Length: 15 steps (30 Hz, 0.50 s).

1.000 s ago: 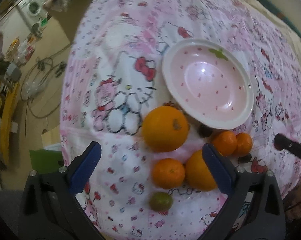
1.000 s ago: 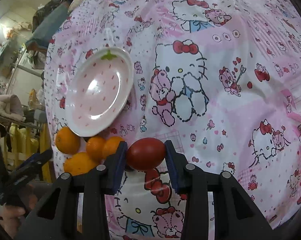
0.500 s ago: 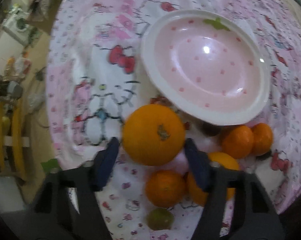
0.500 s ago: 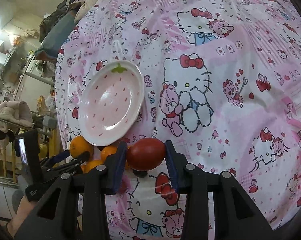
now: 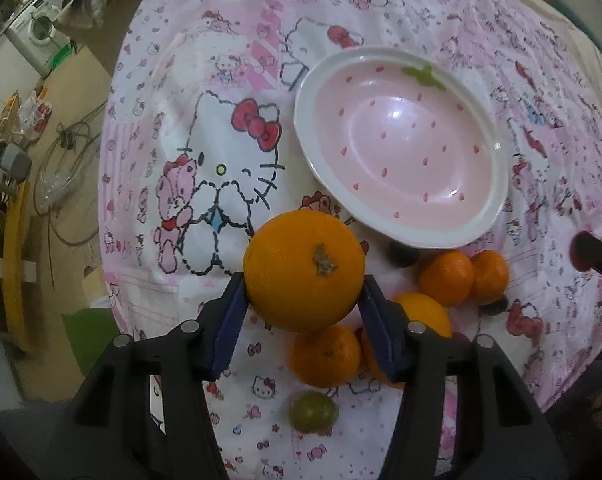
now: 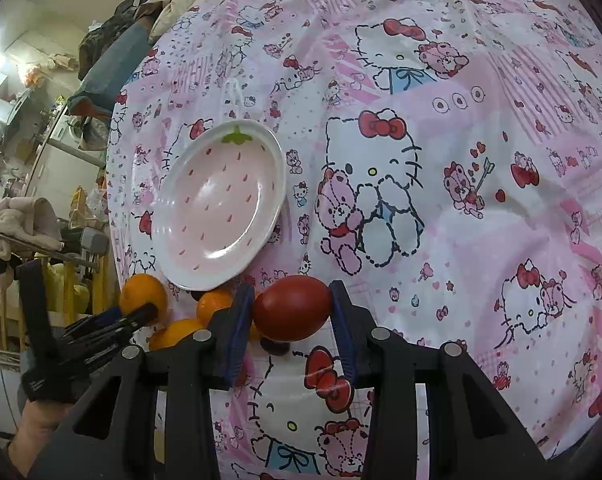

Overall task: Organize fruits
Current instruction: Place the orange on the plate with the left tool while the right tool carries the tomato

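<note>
The left gripper pinches a large orange between its blue pads, the stem scar facing the camera, the fruit held above the cloth. Nearest that camera, under the fingers, a small green fruit lies on the cloth; just beyond it sits a mandarin, touching a yellower orange that is partly hidden by the right-hand finger. Farther to the right two more mandarins rest against each other, with a small dark fruit between them and the plate and another dark one just beside them on the near side. The plate, pink with red flecks and a green leaf mark at its far edge, lies flat on the cloth beyond the fruit, with nothing in it; the held orange overlaps its near rim in this view. In the right wrist view, the right gripper clamps a red fruit between its pads, held above the cloth near the table's edge. To its left lie oranges, partly hidden by the gripper, and the left gripper's fingers reach in there around the large orange. The plate sits beyond, well apart from the red fruit. Past the table, a cluttered room shows at the left, too blurred to detail.
</note>
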Available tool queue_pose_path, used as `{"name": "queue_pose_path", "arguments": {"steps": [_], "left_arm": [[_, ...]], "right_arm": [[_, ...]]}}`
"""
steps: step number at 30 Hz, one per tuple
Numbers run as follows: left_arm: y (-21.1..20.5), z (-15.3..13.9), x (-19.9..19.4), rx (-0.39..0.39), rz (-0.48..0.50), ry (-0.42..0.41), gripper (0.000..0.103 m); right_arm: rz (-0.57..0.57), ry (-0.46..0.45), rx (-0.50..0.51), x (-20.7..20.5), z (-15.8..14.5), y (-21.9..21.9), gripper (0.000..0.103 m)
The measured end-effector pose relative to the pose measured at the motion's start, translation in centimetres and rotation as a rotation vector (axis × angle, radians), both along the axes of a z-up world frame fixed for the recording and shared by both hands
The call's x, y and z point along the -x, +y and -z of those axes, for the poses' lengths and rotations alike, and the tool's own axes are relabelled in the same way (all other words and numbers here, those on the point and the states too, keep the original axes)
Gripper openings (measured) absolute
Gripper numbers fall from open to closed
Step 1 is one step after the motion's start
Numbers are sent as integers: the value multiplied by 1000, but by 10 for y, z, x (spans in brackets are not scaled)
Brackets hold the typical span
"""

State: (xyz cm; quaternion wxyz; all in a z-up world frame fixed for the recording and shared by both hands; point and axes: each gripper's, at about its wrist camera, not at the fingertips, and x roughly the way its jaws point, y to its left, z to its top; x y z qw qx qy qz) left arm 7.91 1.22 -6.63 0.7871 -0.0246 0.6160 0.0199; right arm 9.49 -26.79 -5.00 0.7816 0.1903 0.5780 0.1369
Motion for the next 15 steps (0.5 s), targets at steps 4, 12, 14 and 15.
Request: {"name": "queue_pose_path", "arguments": {"steps": [4,12,14,15], "left_arm": [[0,-22,3,17,11,-41,52],[-21,-59,-18,39,57,-119,52],[-24,-62,-24,37,65,-129,52],[-25,-62,-27,37,68,-130,52]], "right_arm": [[-7,-16,12,-1,-2,2,40],[-9,-58,6,-2,-11,1,40],[-7,-55,5,-5,-10,0,40],[-6,-56,6,-7,-10,0,40]]}}
